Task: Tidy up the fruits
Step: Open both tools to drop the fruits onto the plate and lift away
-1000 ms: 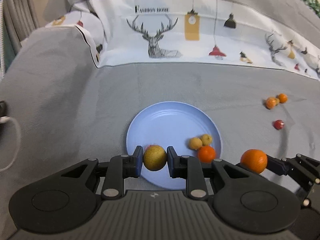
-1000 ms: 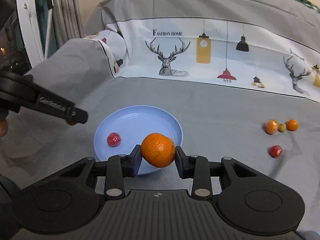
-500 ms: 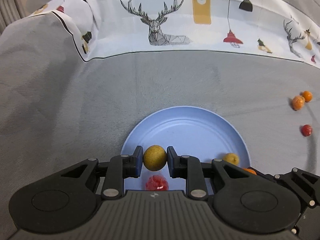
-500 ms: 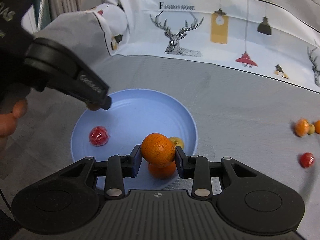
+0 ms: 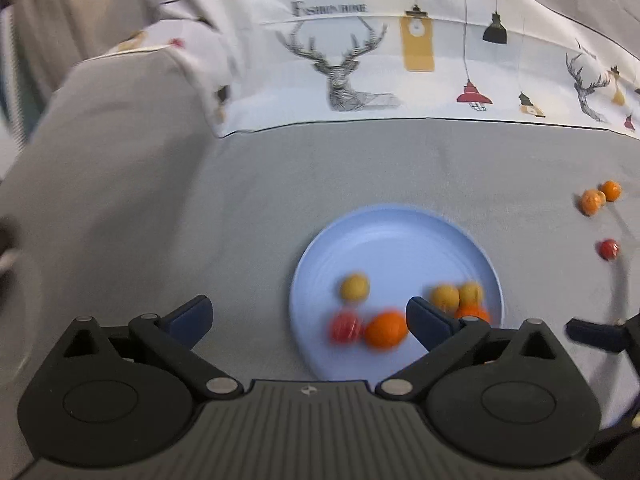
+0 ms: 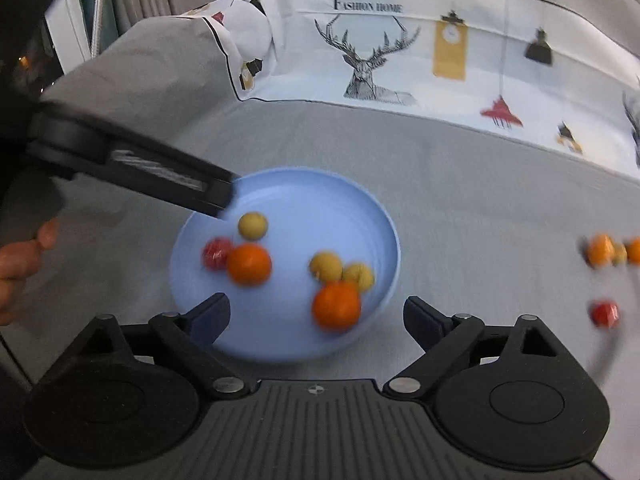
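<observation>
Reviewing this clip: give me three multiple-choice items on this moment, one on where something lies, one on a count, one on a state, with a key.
1. Where does the lone red fruit outside the plate lie?
A. on the grey cloth, right of the blue plate
B. between the right gripper's fingers
C. on the deer-print fabric

2. How many fruits lie in the blue plate?
A. three
B. six
C. nine

3. How do the right gripper's jaws stand?
A. clamped on an orange
B. spread wide and opening, pressing on nothing
C. shut with nothing between

Key: 1 A, it sits alone on the grey cloth. 2 B, two oranges, three yellow fruits and one red show there. 3 B, the right gripper has fingers wide apart, the plate below the gap.
</observation>
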